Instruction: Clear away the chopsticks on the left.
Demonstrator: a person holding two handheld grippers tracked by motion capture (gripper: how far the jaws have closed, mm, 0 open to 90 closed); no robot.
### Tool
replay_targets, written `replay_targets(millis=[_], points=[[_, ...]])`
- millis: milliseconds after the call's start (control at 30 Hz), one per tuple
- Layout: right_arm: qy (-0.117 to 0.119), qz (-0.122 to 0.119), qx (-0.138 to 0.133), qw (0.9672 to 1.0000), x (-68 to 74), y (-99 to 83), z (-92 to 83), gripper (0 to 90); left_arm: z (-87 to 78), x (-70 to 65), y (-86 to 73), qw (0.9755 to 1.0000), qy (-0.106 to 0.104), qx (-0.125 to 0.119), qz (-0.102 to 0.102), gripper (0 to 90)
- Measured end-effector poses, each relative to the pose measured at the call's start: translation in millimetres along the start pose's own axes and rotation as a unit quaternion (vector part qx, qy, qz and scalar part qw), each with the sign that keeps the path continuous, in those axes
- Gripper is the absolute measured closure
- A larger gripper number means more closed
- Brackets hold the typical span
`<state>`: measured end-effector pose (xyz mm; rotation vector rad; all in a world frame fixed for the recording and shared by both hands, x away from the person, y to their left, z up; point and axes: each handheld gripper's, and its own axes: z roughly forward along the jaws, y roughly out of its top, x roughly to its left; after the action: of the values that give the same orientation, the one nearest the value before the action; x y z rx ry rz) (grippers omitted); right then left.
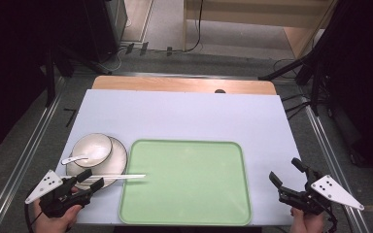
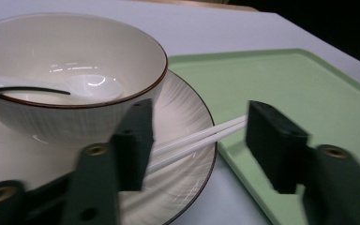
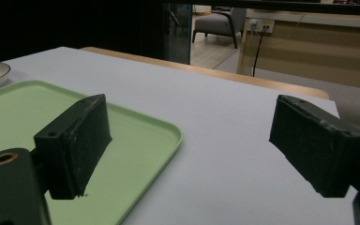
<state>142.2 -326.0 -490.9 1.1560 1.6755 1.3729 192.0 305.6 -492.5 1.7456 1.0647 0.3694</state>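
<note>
A white bowl [image 1: 93, 147] with a dark rim stands on a white ribbed plate [image 1: 120, 158] at the table's left. A white spoon [image 1: 75, 158] rests in the bowl, its handle over the rim. A pair of white chopsticks [image 1: 126, 176] lies from the plate onto the left edge of the green tray [image 1: 189, 194]. My left gripper [image 1: 92, 179] is open at the plate's near edge. In the left gripper view the chopsticks [image 2: 206, 133] run between the spread jaws, untouched. My right gripper [image 1: 285, 171] hangs open right of the tray, nothing between its jaws.
The tray's inside is bare. The white table top [image 1: 184, 114] stretches behind it to a wooden strip [image 1: 184, 85] at the far edge. Dark stands and cables line the floor on both sides.
</note>
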Motion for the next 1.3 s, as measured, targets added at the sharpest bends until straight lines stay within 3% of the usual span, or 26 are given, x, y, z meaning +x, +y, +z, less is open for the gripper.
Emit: replay_targets(millis=[67, 100, 200, 400, 633, 1300], points=[[0.002, -0.003, 0.002, 1.0, 0.6, -0.5, 0.9, 12.9, 2.7, -1.7, -0.3, 0.9999, -0.008, 0.01, 0.007, 65.7], [0.002, -0.004, 0.003, 1.0, 0.8, -0.7, 1.2, 12.9, 4.6, -3.5, 0.4, 0.9998, -0.002, 0.019, 0.01, 72.3], [0.004, -0.005, 0.005, 1.0, 2.0, -1.4, 0.7, 12.9, 10.8, -6.2, 3.0, 0.9983, -0.029, 0.049, 0.011, 89.4], [0.004, -0.009, 0.006, 0.9999, 3.7, -1.1, 1.6, 12.9, 25.4, -16.2, 3.1, 0.9953, -0.028, 0.088, 0.027, 90.0], [0.005, -0.013, 0.01, 0.9999, 5.0, -1.2, 4.9, 12.9, 38.7, -21.4, 4.9, 0.9932, -0.01, 0.11, 0.036, 90.0], [0.006, -0.016, 0.019, 0.9997, 6.6, -2.8, 7.5, 12.9, 66.3, -15.4, 15.2, 0.9934, 0.024, 0.112, 0.008, 90.0]])
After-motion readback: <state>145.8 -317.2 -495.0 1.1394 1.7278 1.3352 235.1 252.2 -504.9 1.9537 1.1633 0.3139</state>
